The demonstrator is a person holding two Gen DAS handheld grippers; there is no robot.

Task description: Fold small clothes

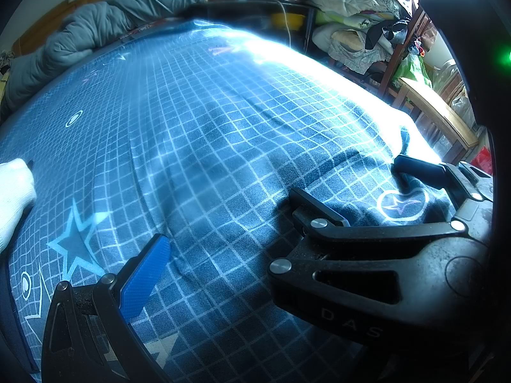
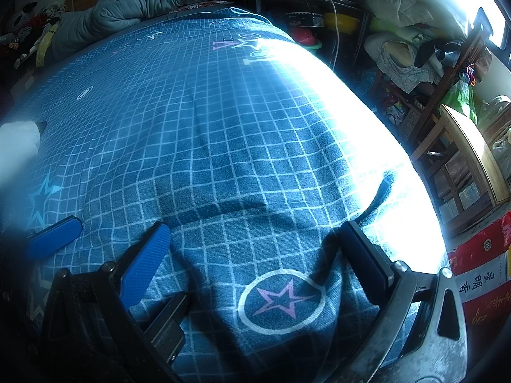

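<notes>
Hovering low over a bed sheet (image 2: 223, 127) printed with a blue grid, both claws stand released with nothing between their fingers. The right claw (image 2: 254, 229) has its jaws spread wide on either side of a circled pink star (image 2: 281, 300) printed on the sheet, which puckers a little there. The left claw (image 1: 254, 236) sits just beside it on the left, so close that the two overlap. Only its blue pad (image 1: 143, 277) shows plainly in its own view, but the right wrist view shows its fingers well apart. The only likely small garment is a white knitted piece (image 1: 14, 198) at the far left edge of both views, lying on the sheet well apart from either claw. It is cut off by the frame, so I cannot tell its long axis, or even whether it is a sock, a sleeve or something else. It lies to the left and a little ahead of the claws. The left claw is nearer, so I judge that the reach falls to that side, swinging leftward first
</notes>
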